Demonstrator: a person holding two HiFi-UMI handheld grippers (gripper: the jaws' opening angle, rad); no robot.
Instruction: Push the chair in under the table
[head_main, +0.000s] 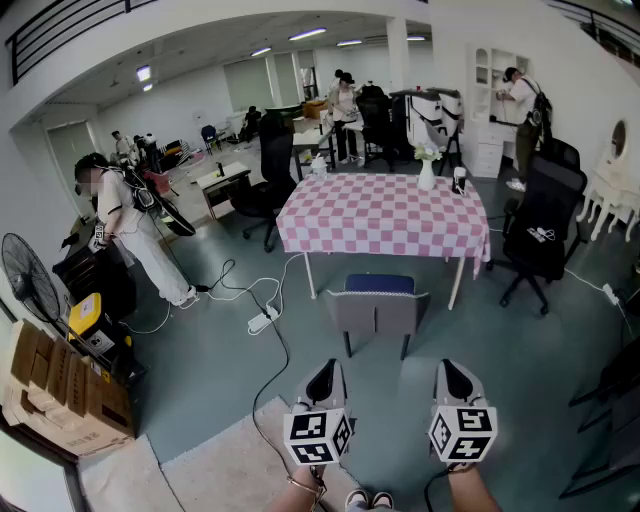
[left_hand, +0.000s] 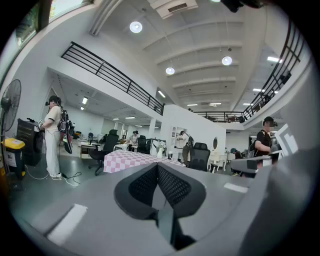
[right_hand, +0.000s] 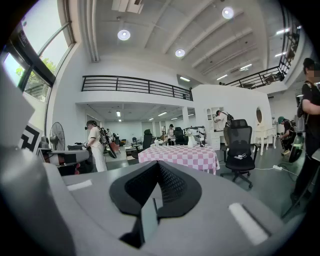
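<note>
A grey chair (head_main: 375, 311) with a blue seat stands on the near side of the table (head_main: 380, 215), which wears a pink and white checked cloth; its seat reaches just under the table's edge. My left gripper (head_main: 325, 378) and right gripper (head_main: 451, 377) hover side by side short of the chair's back, apart from it. Both are shut with nothing between the jaws. In the left gripper view the shut left gripper (left_hand: 158, 168) points level toward the table (left_hand: 132, 160). The right gripper (right_hand: 159, 168) faces the table (right_hand: 180, 154) too. Neither gripper view shows the chair.
A black office chair (head_main: 541, 232) stands right of the table, another (head_main: 266, 186) at its far left. A power strip with cables (head_main: 262, 320) lies on the floor left of the chair. A person (head_main: 130, 230), a fan (head_main: 25, 276) and cardboard boxes (head_main: 50, 392) line the left side.
</note>
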